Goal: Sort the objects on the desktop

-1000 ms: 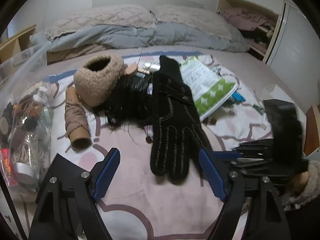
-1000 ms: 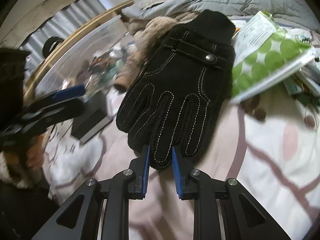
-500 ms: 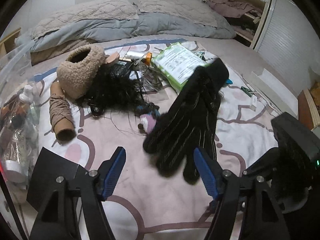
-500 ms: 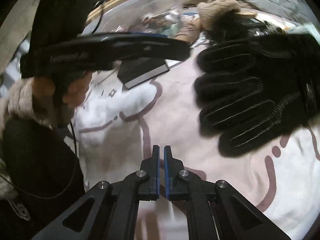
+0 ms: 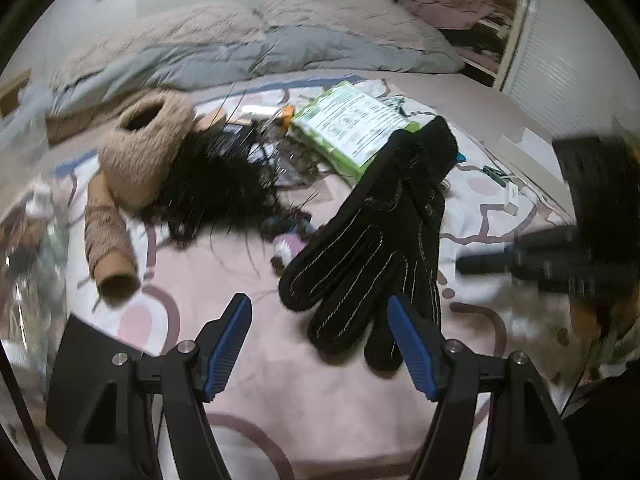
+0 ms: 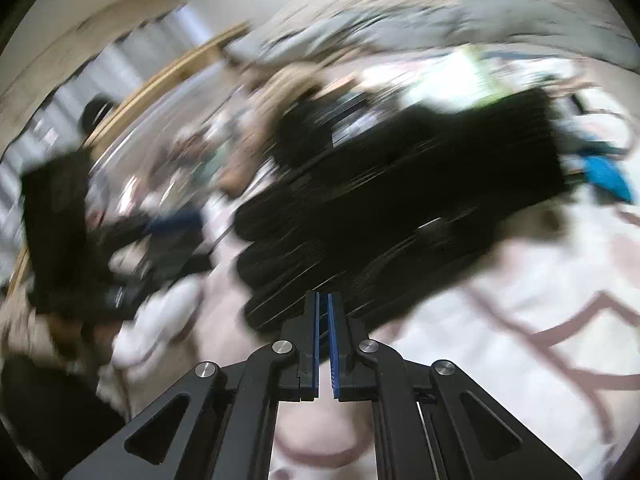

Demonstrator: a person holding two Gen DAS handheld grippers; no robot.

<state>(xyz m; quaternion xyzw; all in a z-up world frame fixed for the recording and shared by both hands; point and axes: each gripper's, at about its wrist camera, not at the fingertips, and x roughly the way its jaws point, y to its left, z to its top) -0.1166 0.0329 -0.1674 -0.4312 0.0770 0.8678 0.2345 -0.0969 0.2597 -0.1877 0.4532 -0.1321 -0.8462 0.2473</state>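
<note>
Left wrist view, listed: left gripper [image 5: 320,344], jaws apart after a slight closing, nothing pressed between them; the fingertips of a black glove [image 5: 384,232] with pale stitching lay just ahead of and between the blue pads. The glove lay flat on the bed's patterned pink-and-white cover [image 5: 304,396], its cuff over the edge of a green-and-white packet [image 5: 348,128]. Left of the glove: a tangle of black hair [image 5: 216,192], a tan fleece hat [image 5: 148,148], a cardboard tube wound with twine [image 5: 108,248]. Grey duvet and pillows [image 5: 256,48] lay behind. Right wrist view, heavily blurred: right gripper [image 6: 323,320], jaws together and empty, beside the glove's fingertips.
</note>
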